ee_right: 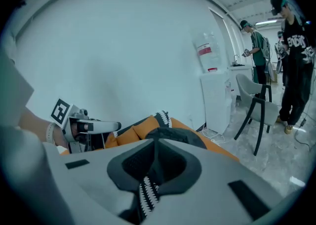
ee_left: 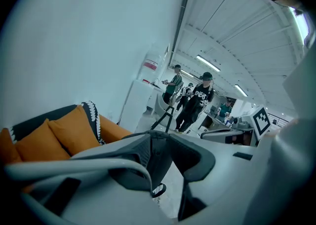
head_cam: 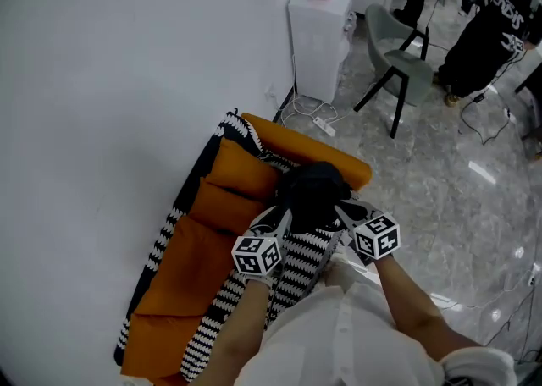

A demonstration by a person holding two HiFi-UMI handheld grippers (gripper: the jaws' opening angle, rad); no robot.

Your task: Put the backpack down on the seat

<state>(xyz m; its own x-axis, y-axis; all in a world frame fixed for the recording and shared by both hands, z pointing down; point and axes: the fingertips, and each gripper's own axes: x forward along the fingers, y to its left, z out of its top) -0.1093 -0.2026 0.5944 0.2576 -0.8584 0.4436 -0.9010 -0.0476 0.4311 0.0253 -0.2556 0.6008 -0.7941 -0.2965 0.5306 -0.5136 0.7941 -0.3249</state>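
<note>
A black backpack (head_cam: 312, 192) sits on the orange sofa (head_cam: 182, 266), on a black-and-white patterned throw (head_cam: 296, 261) near the sofa's far armrest. My left gripper (head_cam: 284, 217) is at the backpack's near left side. In the left gripper view the left gripper (ee_left: 160, 150) has its jaws closed on a black strap (ee_left: 157, 162) of the pack. My right gripper (head_cam: 343, 209) is at the near right side. In the right gripper view the right gripper (ee_right: 154, 157) is nearly closed on a thin dark strap, with the backpack top (ee_right: 175, 134) just beyond.
A white wall runs along the sofa's left. Past the armrest stand a water dispenser (head_cam: 320, 41), a power strip (head_cam: 324, 126) on the marble floor and a grey chair (head_cam: 398, 58). A person in black (head_cam: 495, 29) stands at the far right.
</note>
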